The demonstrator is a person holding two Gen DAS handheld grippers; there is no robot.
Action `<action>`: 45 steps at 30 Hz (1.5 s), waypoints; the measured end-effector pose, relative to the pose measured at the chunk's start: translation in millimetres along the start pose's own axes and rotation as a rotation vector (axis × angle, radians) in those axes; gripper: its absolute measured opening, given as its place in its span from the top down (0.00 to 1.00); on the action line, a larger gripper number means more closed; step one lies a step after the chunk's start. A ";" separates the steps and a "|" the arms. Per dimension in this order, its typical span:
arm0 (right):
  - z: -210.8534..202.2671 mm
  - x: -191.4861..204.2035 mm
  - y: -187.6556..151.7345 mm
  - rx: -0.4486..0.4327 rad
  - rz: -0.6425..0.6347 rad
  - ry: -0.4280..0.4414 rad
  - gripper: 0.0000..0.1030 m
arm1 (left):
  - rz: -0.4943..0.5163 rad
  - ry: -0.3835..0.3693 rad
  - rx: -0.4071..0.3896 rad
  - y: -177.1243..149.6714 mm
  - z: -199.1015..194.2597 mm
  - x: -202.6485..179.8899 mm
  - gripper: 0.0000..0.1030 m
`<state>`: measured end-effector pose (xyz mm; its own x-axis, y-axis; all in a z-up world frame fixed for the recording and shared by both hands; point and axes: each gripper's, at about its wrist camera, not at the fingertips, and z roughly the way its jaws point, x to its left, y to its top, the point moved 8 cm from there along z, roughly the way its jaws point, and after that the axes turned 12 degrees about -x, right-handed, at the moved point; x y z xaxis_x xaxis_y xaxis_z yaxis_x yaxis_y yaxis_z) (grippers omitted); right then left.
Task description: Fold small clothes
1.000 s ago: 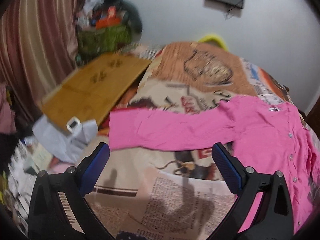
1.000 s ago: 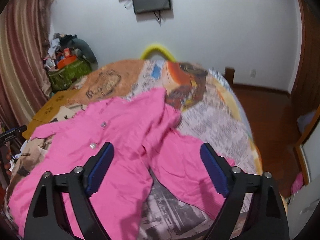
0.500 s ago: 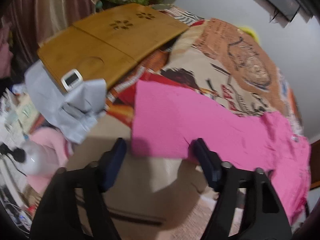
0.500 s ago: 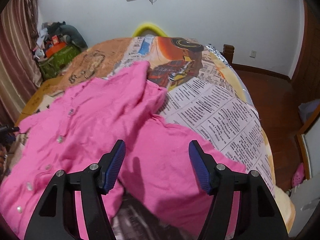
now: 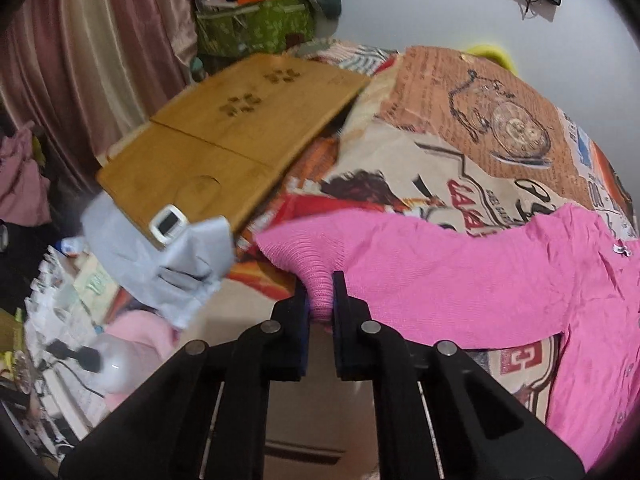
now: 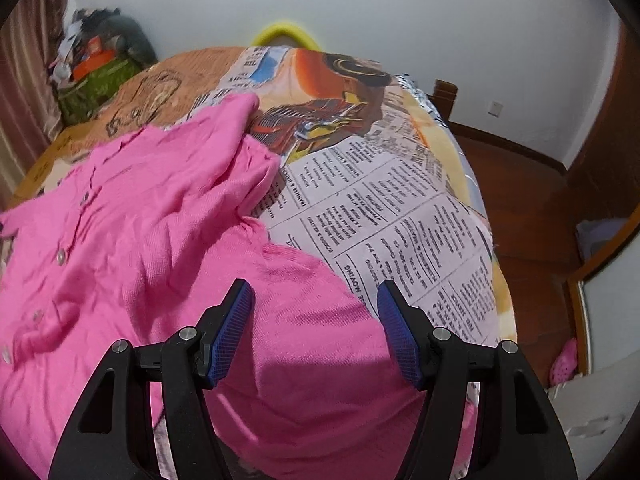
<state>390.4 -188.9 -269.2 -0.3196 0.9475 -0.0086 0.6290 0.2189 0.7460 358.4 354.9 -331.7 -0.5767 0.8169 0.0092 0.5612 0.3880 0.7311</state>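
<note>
The left tongs [image 5: 320, 300] have just closed onto the cuff of the pink cardigan [image 5: 460, 280] spread on the bed [image 6: 380, 208]; the right tongs [image 6: 314, 320], narrowing but apart, straddle the other sleeve. Grasping step; next, probably, fold both sleeves inward.

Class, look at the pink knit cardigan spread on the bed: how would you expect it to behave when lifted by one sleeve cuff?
The pink cardigan will probably hang limp: its cuff already bunches between the left gripper fingers. It looks thin and light, lying wrinkled. The ribbed knit likely grips the pads rather than slipping, though it may stretch.
</note>
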 end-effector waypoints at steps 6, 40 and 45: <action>-2.3 4.1 -4.0 0.032 -0.077 0.042 0.94 | 0.003 0.053 -0.065 26.3 -24.9 26.6 0.92; -39.3 80.0 58.7 -0.130 -0.123 0.193 0.55 | 0.292 -0.537 -0.211 50.6 -137.4 -266.0 0.92; -31.7 93.2 57.0 -0.126 -0.125 0.215 0.54 | 0.391 -0.597 -0.085 -5.2 -123.1 -306.8 0.91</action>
<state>374.0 -95.5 -206.5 -0.5412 0.8405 0.0256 0.4859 0.2878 0.8253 459.4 49.8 -254.4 0.0941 0.9927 -0.0757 0.5982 0.0044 0.8013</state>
